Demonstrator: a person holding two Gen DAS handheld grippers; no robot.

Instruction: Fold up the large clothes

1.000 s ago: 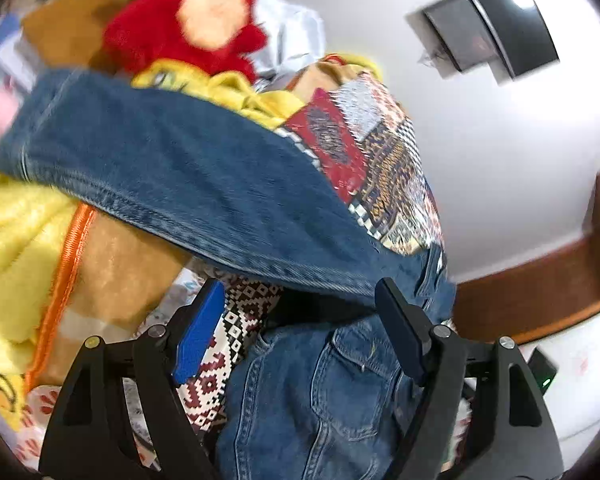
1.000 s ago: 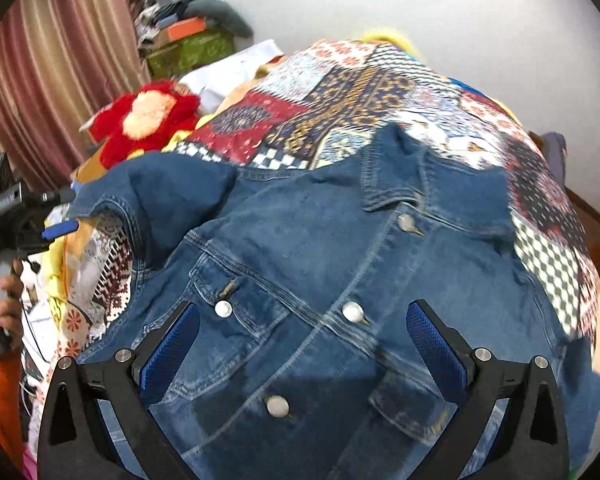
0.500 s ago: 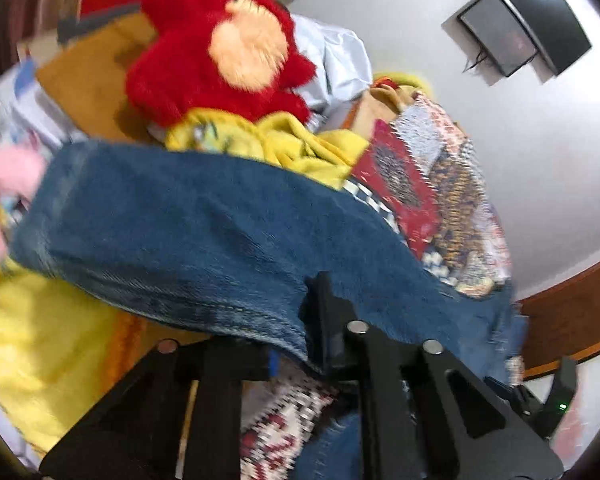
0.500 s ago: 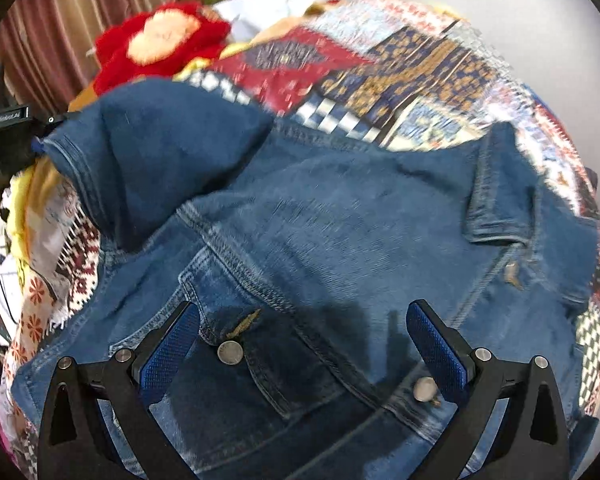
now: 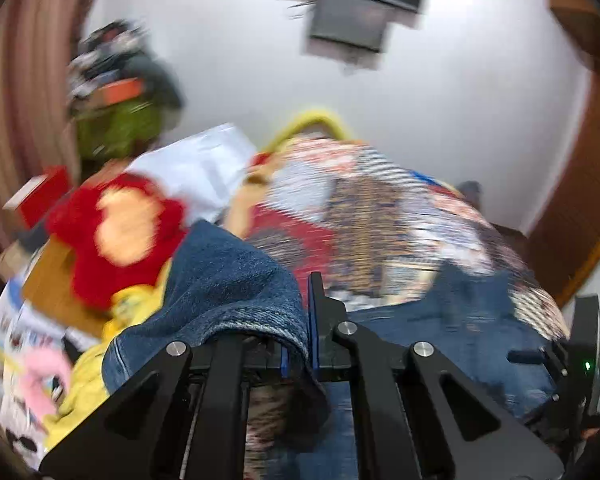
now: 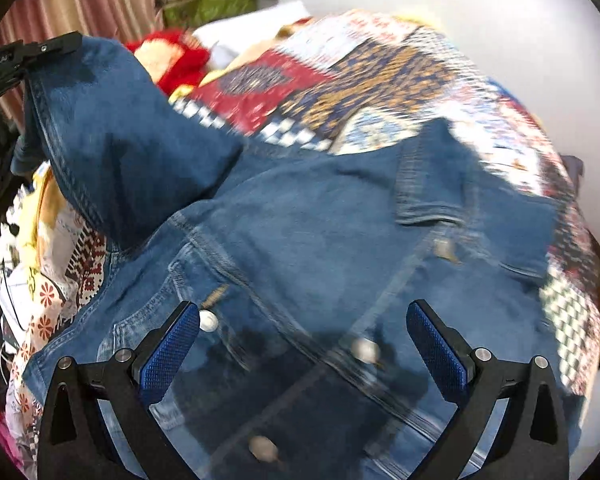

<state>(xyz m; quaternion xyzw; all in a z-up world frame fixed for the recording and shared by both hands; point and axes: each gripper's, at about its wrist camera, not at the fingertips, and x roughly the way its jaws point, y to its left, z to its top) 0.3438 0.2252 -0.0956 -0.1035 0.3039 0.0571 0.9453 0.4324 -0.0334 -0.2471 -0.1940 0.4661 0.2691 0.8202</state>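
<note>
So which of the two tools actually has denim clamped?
The left tool: shut on the jacket sleeve. The right tool hangs open above the jacket front.

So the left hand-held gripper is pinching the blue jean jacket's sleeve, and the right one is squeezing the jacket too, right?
Not quite. The left hand-held gripper is pinching the jean jacket's sleeve, but the right hand-held gripper isn't squeezing anything. The right wrist view shows its jaws wide open above the jacket's front.
</note>
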